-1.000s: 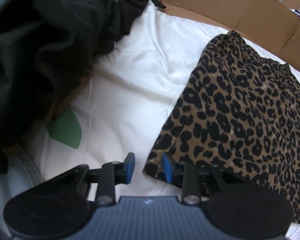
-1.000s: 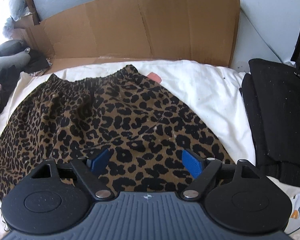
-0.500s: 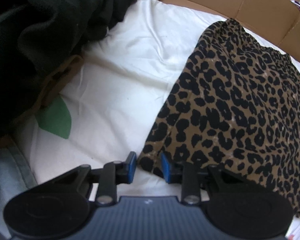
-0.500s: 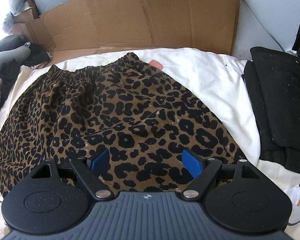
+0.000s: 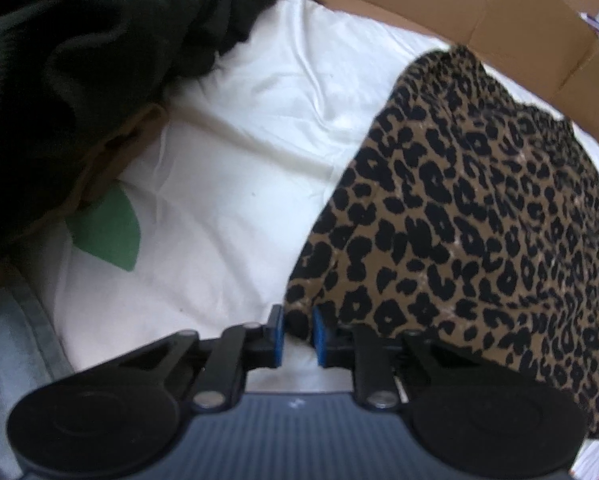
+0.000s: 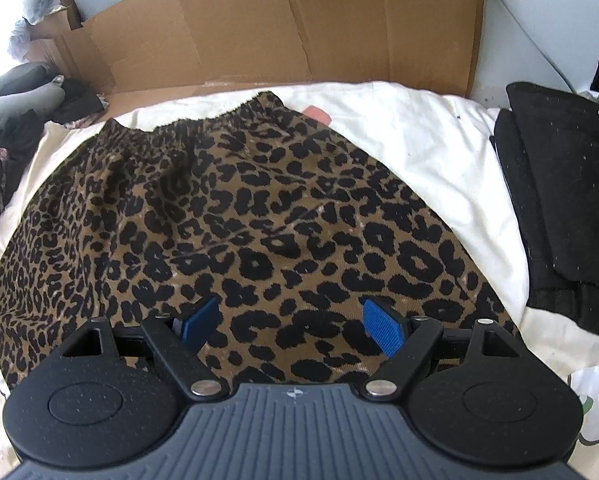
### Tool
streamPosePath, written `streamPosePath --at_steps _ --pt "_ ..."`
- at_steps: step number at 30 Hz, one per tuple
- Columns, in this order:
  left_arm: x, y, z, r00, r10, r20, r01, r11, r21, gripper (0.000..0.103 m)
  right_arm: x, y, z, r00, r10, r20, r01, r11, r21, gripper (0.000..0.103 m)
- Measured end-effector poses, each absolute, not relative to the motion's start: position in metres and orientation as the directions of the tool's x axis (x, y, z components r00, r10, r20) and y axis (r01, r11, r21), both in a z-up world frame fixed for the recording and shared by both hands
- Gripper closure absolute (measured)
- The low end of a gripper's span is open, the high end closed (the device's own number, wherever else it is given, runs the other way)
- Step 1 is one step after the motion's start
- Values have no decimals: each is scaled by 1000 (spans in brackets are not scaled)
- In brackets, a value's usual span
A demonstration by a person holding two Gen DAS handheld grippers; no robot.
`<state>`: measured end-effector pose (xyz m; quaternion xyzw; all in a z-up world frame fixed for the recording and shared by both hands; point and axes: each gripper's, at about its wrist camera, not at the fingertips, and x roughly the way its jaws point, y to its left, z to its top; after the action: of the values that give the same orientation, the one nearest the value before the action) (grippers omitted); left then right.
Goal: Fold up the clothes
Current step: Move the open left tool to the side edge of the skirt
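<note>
Right wrist: leopard skirt (image 6: 259, 216) lies flat, waistband farthest away.

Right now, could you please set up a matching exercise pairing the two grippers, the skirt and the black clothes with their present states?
Things:
1. left gripper
2. right gripper
3. leopard-print skirt
4. folded black garment

States:
A. spread flat on the white sheet
B. fingers wide apart above the hem
C. lying at the right edge
D. fingers nearly closed around the skirt's corner

Pairs: 1-D, 2-B, 3-A, 4-C
</note>
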<state>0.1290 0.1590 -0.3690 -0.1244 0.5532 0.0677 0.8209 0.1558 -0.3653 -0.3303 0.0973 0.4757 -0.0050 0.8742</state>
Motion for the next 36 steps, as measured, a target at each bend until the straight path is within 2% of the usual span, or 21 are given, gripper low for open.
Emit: streamPosePath --at_steps 2,7,14,17,19,24,26,28,30,36 --pt "128 163 -368 383 -36 -923 -262 954 -146 87 154 -367 -335 533 81 -843 110 980 164 18" --pt "136 166 -373 372 -42 -927 -243 960 -141 76 148 -367 -345 501 84 -861 111 981 160 18" --pt "139 165 -376 385 -60 -921 -237 958 -161 74 141 -380 -356 469 13 -883 135 987 86 18" --pt "137 162 -374 371 -83 -925 -218 960 -174 80 136 -393 -358 464 -3 -886 160 984 81 18" --pt "134 160 -372 357 -101 -929 -193 965 -179 89 132 -399 -360 460 -15 -888 161 985 67 18" --pt "121 168 -362 399 -168 -901 -215 939 -270 92 126 -408 -361 457 -38 -889 156 987 37 18" --pt "118 175 -361 424 -189 -885 -239 920 -311 91 125 -408 -362 455 -48 -889 148 989 22 18" --pt "119 178 -365 419 -184 -889 -246 920 -306 84 125 -407 -363 453 -53 -890 142 990 13 18" --pt "123 179 -369 422 -189 -887 -231 923 -307 84 126 -407 -365 452 -56 -890 141 990 10 18" --pt "136 185 -374 445 -235 -864 -193 917 -349 67 128 -407 -365 448 -54 -893 145 989 13 18"
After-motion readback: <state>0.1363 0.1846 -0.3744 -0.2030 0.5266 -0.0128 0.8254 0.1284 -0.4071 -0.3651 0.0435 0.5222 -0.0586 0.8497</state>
